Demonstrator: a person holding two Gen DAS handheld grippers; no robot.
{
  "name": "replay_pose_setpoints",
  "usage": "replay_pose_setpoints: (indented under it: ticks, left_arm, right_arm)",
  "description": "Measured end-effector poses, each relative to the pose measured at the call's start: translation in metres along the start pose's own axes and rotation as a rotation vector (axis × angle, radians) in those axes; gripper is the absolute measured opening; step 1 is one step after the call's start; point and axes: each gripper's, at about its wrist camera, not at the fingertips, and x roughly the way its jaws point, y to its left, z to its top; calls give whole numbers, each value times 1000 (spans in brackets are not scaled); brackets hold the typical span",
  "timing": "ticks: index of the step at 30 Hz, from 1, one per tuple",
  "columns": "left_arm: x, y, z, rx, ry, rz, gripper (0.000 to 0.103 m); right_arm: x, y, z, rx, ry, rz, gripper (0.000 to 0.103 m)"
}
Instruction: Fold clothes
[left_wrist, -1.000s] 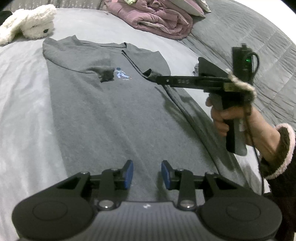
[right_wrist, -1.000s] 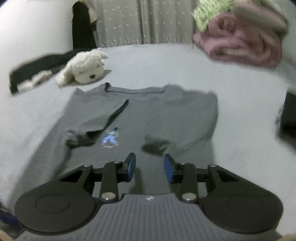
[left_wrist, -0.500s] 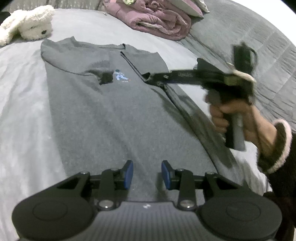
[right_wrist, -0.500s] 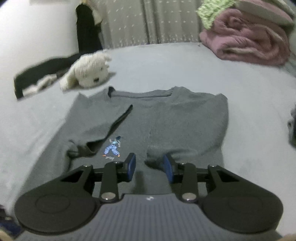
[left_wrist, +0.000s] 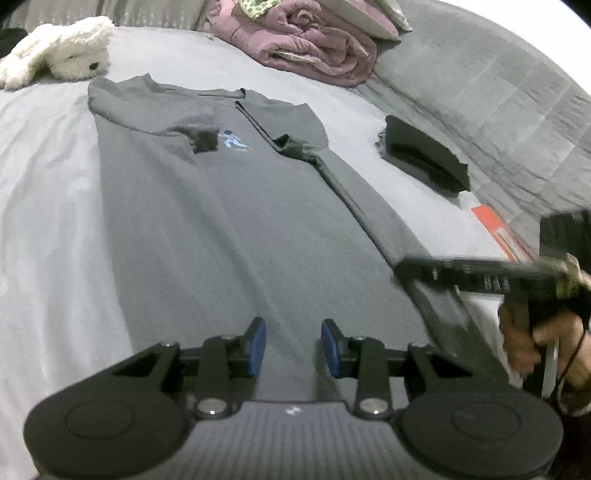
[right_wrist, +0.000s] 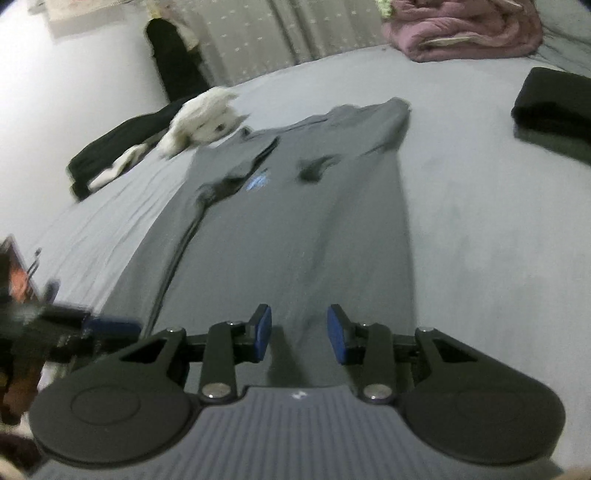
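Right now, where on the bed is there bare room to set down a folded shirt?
Bare sheet lies left of the grey shirt, below the plush toy. A narrower strip runs between shirt and black folded garment. The head end is crowded by the pink blanket.

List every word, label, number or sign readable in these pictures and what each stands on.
Nothing reads clearly.
Grey shirt: small blue printed figure on the chest with tiny marks beneath, too small to read.
Right claw: pale characters along its side bar, motion-blurred, unreadable.
Orange label at the bed's edge: white marks, too blurred to read.
Left claw: small white logo on its body, no letters.
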Motion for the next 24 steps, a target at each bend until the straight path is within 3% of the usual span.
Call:
replay_pose_setpoints:
  ticks: [8,18,24]
  left_arm:
    - [-24,-22,-33,7,30,-19,34]
    - [-52,-54,-80,32,114,-81,35]
    - [-63,-78,-98,120,263,-148,41]
  right_arm:
    - [-42,16,-46,44,29,70,39]
    - [-79,17,-79,102,103,159,39]
    - [-98,12,-81,170,250,202,40]
